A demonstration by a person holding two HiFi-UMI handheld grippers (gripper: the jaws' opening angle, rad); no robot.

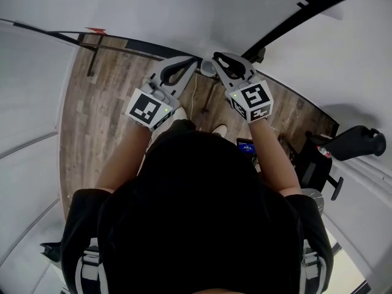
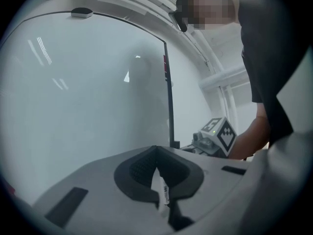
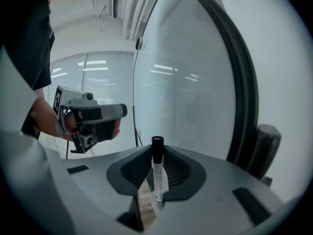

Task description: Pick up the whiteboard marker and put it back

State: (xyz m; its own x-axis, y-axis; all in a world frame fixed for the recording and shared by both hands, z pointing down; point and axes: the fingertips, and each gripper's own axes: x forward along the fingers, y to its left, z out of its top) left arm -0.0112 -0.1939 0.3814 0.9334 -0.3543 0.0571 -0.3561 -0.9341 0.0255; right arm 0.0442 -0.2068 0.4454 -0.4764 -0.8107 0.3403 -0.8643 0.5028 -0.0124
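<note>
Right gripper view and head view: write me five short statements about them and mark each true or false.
1. The right gripper has its jaws shut on the whiteboard marker. True.
2. The marker's cap is red. False: it is black.
3. The marker lies flat across the jaws. False: it stands upright between them.
4. In the head view the left gripper is beside the right one. True.
5. The floor is carpeted. False: it is wood planks.

No legible text, small print on the whiteboard marker point(image 3: 157, 176) barrel too tiny to read
</note>
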